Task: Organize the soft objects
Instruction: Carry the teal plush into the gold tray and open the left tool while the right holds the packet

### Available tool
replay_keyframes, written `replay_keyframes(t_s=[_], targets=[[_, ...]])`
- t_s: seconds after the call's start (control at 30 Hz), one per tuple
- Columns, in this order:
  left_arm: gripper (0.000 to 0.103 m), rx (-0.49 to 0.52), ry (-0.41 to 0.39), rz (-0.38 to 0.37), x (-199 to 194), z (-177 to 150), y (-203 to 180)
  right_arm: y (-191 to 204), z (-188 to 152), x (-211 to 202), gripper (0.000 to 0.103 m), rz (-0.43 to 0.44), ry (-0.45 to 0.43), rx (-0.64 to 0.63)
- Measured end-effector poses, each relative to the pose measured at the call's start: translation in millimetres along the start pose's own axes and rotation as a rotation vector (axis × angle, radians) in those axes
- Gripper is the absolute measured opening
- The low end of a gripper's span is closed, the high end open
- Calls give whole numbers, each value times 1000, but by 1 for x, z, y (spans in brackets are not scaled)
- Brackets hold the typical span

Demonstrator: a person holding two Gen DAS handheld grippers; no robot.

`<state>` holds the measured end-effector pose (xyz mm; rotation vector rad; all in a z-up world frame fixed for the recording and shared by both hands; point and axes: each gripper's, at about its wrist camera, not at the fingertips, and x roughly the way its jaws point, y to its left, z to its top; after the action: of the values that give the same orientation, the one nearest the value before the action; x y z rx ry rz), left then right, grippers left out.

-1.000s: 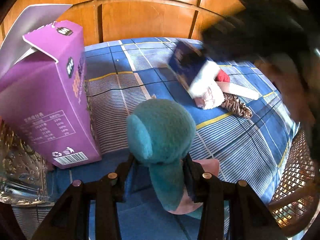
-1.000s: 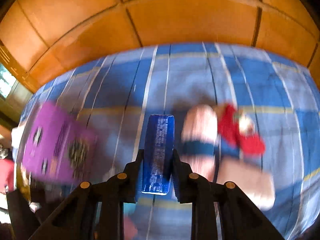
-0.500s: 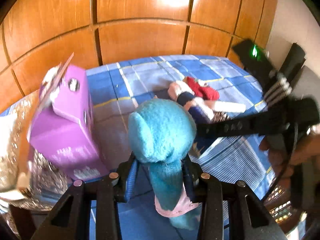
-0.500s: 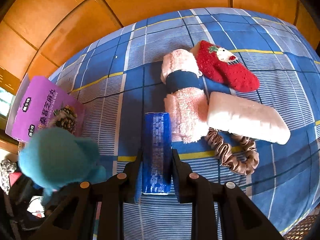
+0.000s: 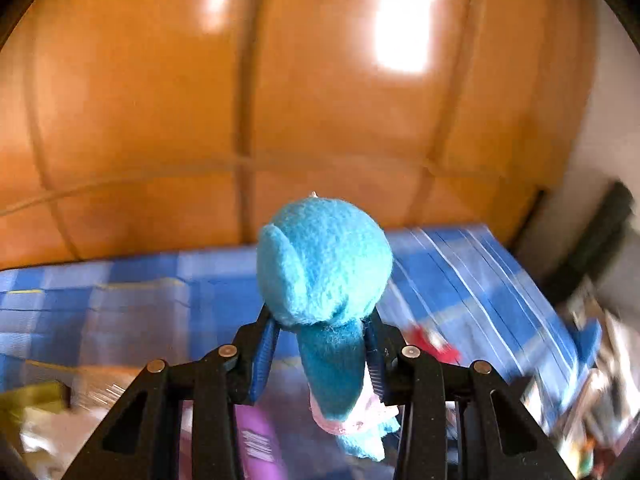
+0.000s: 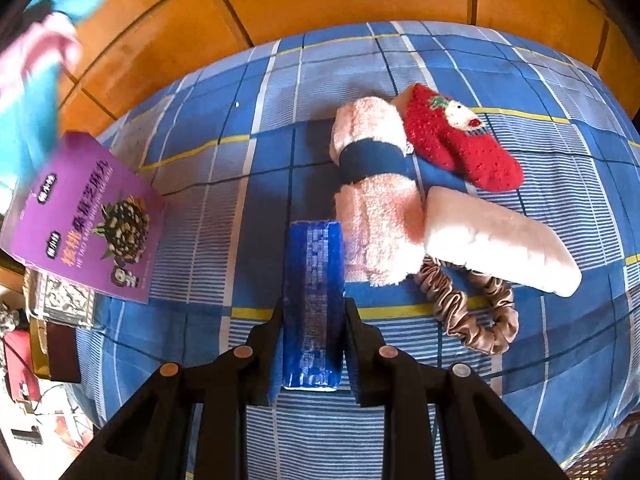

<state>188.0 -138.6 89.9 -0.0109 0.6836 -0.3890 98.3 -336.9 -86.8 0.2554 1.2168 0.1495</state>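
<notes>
Left gripper (image 5: 320, 354) clamped on blue plush toy (image 5: 324, 264), lower body hidden; right gripper (image 6: 312, 344) clamped on blue box (image 6: 313, 304).

The plush toy (image 5: 324, 264) is teal fleece, nappy and matt, with a pink cloth patch low down. The left gripper (image 5: 320, 354) is matt black plastic with ribbed blue pads and small bright metal pins. Behind, the wood panels (image 5: 320, 100) are orange, smooth and glossy, throwing back light. The bedsheet (image 6: 248, 184) is blue plaid woven cloth, matt. The towel (image 6: 376, 208) is pink terry, looped and rough, with a smooth navy band. The mitten (image 6: 464, 144) is red, fuzzy knit. The scrunchie (image 6: 472, 312) is shiny brown satin. The purple box (image 6: 84, 220) is printed card with a slight sheen. The blue pack (image 6: 314, 300) in the right gripper (image 6: 312, 344) looks glossy.
</notes>
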Motion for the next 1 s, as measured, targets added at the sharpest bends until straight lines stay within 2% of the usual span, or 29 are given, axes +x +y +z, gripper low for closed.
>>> replay_keyframes(t_s=[0.1,0.23,0.33,0.5,0.73,0.9,0.97,1.0], targets=[[40,-57,-67,108,-22,15,52,7,0,6,24,-24,20,-21],[40,-153,-111,229,-59,-2,124,10,-1,11,24,-36,25,-32],[40,-218,-115,296,-88,-37,169,13,-2,12,24,-44,27,-37],[40,-380,-49,365,-127,-125,232,21,-4,17,24,-83,19,-66],[44,-524,27,497,-160,-215,285,38,-7,20,24,-155,-21,-123],[57,-581,55,538,-171,-248,311,42,-8,20,24,-180,-43,-133],[70,-584,51,552,-176,-254,315,41,-8,18,24,-184,-50,-132],[73,-583,47,571,-178,-256,316,41,-9,18,24,-187,-52,-129]])
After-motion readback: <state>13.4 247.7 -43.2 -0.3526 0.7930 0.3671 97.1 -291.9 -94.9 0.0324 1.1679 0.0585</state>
